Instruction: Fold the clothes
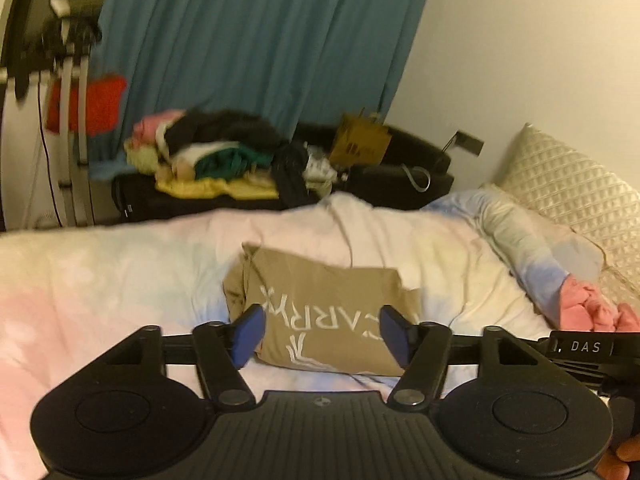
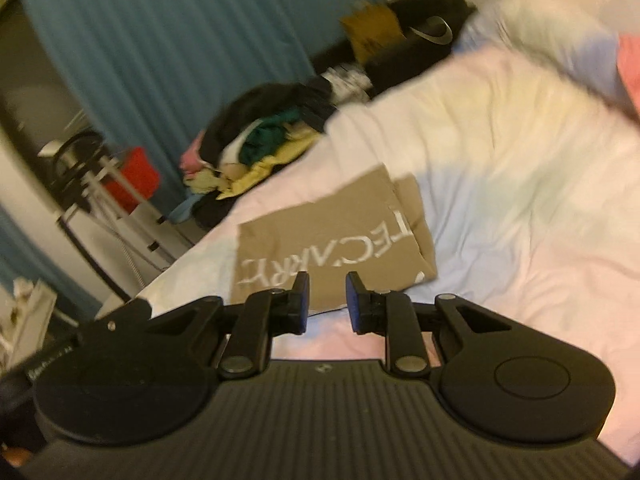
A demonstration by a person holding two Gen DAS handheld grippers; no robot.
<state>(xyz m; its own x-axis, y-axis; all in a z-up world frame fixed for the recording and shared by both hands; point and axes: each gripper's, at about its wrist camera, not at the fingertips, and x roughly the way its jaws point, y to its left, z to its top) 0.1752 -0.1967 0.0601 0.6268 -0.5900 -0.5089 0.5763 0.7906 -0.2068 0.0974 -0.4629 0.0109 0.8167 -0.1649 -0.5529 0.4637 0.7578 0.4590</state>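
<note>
A tan shirt with white lettering [image 1: 320, 304] lies folded into a rectangle on the pale pink and blue bedspread [image 1: 100, 280]. My left gripper [image 1: 322, 330] hovers open over the shirt's near edge, its blue-padded fingers [image 1: 249, 334] spread wide with nothing between them. In the right wrist view the same folded tan shirt [image 2: 332, 236] lies just ahead of my right gripper [image 2: 327, 300]. That gripper is open by a narrow gap and holds nothing.
A heap of mixed clothes [image 1: 208, 156] rests on a black case beyond the bed. A teal curtain [image 1: 260, 40] hangs behind it. A quilted pillow [image 1: 568, 196] and pink cloth [image 1: 596, 312] lie at the right. A red item [image 1: 100, 104] hangs on a rack at left.
</note>
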